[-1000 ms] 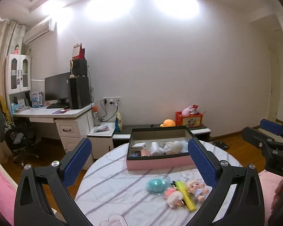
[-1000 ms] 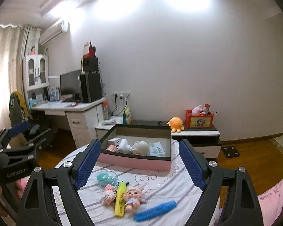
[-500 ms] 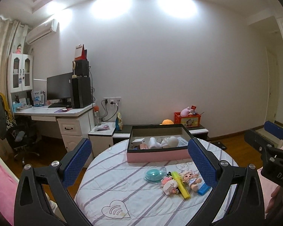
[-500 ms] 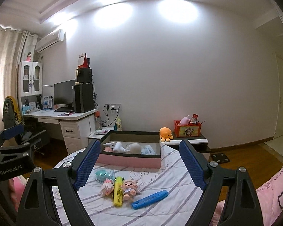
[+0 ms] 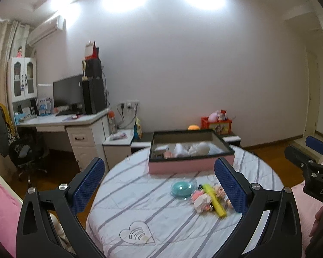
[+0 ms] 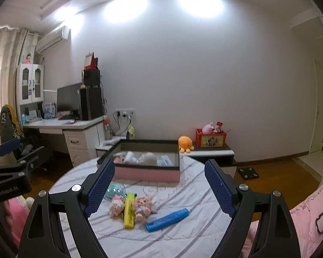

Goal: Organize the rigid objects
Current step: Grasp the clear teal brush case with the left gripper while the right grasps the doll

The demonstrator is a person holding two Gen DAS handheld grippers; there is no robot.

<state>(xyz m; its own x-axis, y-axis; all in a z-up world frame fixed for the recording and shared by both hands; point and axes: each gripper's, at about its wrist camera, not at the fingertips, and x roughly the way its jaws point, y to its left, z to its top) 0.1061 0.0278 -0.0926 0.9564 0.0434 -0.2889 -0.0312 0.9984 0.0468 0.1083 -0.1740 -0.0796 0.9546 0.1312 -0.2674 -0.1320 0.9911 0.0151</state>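
Between spread right gripper (image 6: pixel 159 185) fingers: yellow highlighter (image 6: pixel 129 210), well apart; left gripper (image 5: pixel 159 182) spread.

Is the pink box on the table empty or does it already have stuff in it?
Not empty. The pink box has no lid on, and pale, whitish objects lie inside; what they are cannot be told.

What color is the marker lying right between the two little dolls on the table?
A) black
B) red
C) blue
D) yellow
D: the yellow marker lies between the two little dolls; the blue marker lies off to their side.
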